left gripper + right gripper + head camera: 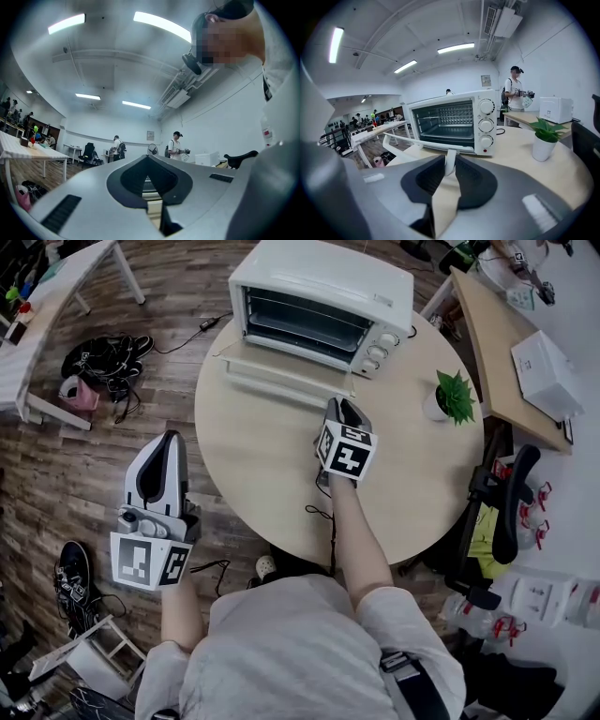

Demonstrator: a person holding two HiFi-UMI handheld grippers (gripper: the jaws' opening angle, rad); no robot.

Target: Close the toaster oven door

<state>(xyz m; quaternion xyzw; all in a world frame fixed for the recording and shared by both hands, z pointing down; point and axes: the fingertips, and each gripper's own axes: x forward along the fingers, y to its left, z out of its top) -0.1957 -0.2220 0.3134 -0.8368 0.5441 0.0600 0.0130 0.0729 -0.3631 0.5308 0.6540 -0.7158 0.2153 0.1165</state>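
Note:
A white toaster oven (319, 296) (454, 119) stands at the far edge of the round table (262, 484). Its door (281, 371) hangs open, lying flat toward me, with the white handle (417, 143) along the front edge. My right gripper (339, 409) (449, 161) is at the right end of that handle. A white handle post fills the narrow gap between its tips, so it looks shut on the handle. Off the table to the left, my left gripper (167, 442) (148, 177) hangs in the air, shut and holding nothing.
A small potted plant (455, 395) (546, 136) stands on the table right of the oven. The oven's knobs (486, 125) face me. A side desk with a white box (544, 371) and a black chair (506, 507) lie to the right. Shoes (108, 357) lie on the floor at left.

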